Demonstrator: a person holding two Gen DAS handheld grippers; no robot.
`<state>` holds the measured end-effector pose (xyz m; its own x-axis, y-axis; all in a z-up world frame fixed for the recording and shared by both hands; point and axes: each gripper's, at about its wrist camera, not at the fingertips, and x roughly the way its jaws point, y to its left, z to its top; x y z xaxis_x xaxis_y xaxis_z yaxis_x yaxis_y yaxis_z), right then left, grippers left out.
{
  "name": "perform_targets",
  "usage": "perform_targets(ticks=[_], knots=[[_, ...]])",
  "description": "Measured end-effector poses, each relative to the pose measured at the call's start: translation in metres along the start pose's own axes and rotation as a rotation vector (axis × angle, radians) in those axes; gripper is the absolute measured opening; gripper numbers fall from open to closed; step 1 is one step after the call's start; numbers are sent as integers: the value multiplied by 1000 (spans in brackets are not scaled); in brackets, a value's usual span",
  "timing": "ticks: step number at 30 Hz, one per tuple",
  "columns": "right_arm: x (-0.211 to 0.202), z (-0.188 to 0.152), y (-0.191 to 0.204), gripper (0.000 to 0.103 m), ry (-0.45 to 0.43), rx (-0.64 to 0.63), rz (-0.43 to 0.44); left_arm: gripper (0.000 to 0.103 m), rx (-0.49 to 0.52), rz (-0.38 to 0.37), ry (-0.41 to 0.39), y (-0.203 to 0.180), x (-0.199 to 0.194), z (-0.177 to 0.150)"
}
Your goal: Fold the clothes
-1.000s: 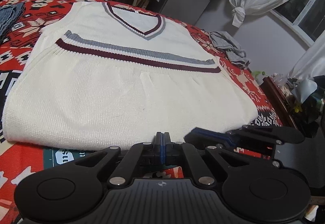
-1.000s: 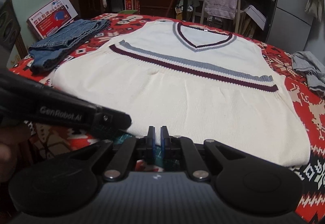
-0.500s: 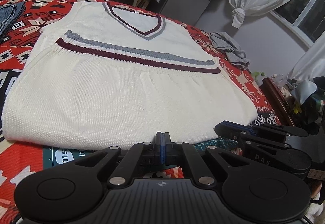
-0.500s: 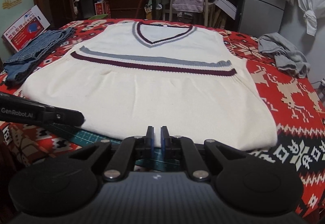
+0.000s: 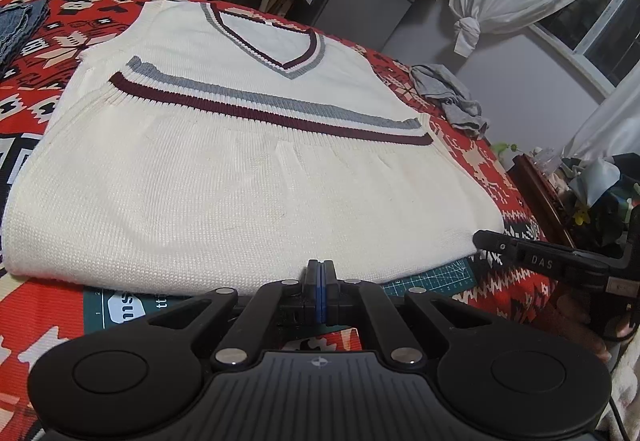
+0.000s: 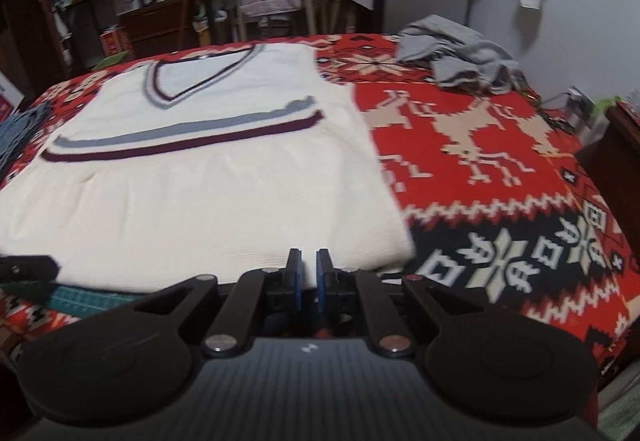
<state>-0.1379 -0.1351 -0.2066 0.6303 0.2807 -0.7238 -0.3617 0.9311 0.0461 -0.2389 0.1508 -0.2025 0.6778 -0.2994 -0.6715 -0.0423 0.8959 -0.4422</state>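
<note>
Both grippers empty, right gripper (image 6: 308, 273) swung rightward, vest (image 6: 208, 201) unmoved

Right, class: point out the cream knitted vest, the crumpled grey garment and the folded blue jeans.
cream knitted vest (image 5: 248, 177), left wrist view, lower body
crumpled grey garment (image 6: 460, 55), right wrist view, middle
folded blue jeans (image 5: 16, 27), left wrist view, top layer

Both views low, facing vest (image 5: 248, 177)

bare red patterned blanket (image 6: 500, 161) right of the vest (image 5: 248, 177) lies open; a crumpled grey garment (image 6: 460, 57) (far corner, somewhat blurred) blocks there.
</note>
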Motion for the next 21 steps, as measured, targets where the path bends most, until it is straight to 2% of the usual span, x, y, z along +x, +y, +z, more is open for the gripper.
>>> perform_targets(ticks=[8,9,11,16,21], knots=[[2,6,-37,7,-6,72,-93,3,2,-3,1,0,0,0],[0,6,-37,10,-9,77,-92,3,2,-3,1,0,0,0],[-4,8,-37,10,-13,85,-78,3,4,-2,0,0,0,0],[-10,12,-11,10,-48,4,-24,3,1,-4,1,0,0,0],[8,11,3,10,-13,-36,-21,3,-1,-6,1,1,0,0]])
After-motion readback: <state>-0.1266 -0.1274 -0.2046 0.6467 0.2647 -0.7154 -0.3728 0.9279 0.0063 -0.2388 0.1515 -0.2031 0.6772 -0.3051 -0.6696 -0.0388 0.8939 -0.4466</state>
